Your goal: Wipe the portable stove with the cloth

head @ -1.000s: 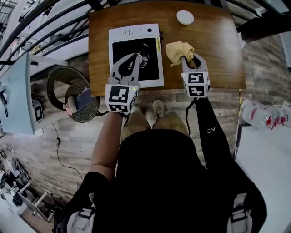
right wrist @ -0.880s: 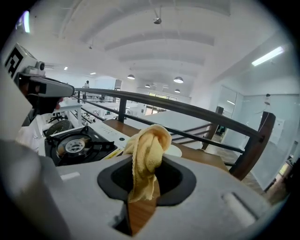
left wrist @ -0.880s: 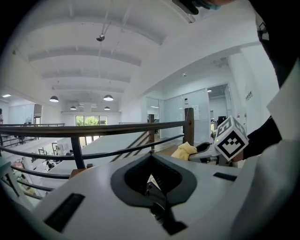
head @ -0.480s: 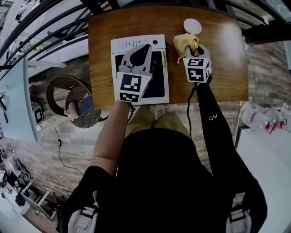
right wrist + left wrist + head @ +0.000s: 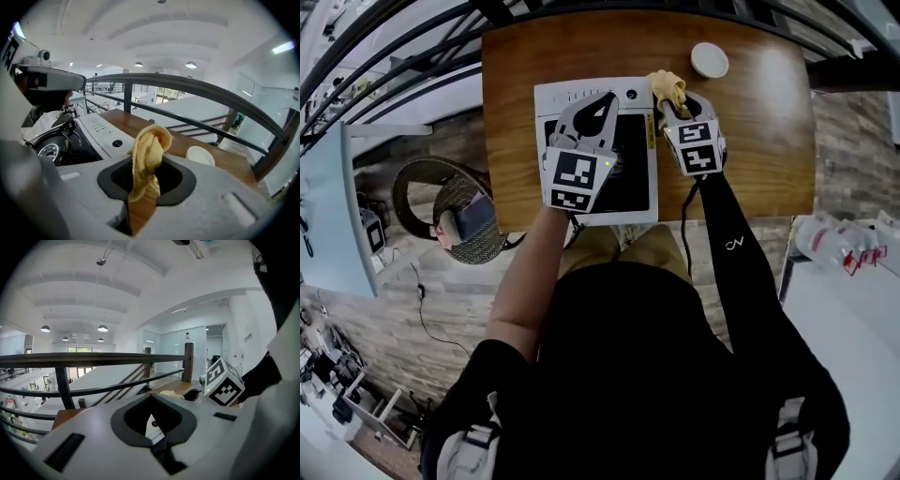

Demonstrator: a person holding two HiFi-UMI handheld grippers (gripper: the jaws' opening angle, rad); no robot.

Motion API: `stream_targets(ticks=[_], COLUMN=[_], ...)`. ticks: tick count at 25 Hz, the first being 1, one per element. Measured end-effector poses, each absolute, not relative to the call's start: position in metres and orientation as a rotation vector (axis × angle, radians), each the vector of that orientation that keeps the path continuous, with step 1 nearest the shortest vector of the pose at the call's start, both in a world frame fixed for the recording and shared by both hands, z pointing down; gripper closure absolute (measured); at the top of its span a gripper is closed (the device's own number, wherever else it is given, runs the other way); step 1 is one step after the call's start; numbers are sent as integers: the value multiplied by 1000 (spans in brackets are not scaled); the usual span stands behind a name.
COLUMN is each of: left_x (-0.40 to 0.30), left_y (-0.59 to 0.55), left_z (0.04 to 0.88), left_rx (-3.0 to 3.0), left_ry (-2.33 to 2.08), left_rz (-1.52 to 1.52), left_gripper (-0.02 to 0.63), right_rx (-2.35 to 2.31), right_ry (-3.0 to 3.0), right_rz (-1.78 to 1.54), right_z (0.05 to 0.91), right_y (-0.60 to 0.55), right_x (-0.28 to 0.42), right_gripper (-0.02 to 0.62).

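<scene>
Over the table, head view: right gripper holds cloth at stove top-right edge, left gripper over stove middle | left gripper view: jaws together, empty | right gripper view: jaws pinch cloth; thin hold may slip while wiping.
</scene>
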State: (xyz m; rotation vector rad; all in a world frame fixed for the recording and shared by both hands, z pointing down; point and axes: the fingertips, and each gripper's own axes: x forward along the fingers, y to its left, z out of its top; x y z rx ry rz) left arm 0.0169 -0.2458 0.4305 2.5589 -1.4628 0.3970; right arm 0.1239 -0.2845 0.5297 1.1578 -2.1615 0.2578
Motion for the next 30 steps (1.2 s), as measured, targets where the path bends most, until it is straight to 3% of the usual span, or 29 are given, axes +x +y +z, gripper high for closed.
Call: stream_targets(ticks=[30], left_x=[47], left_y=[-68], left_z=[421], left_rx=[2505], left_ry=[-1606], left_rz=[409], left_gripper=[598], right_rx=[854], right_ry=[-2261], right_rz=[292], right_z=[543], right_y=[-16], right_x=[152], right_gripper=[503])
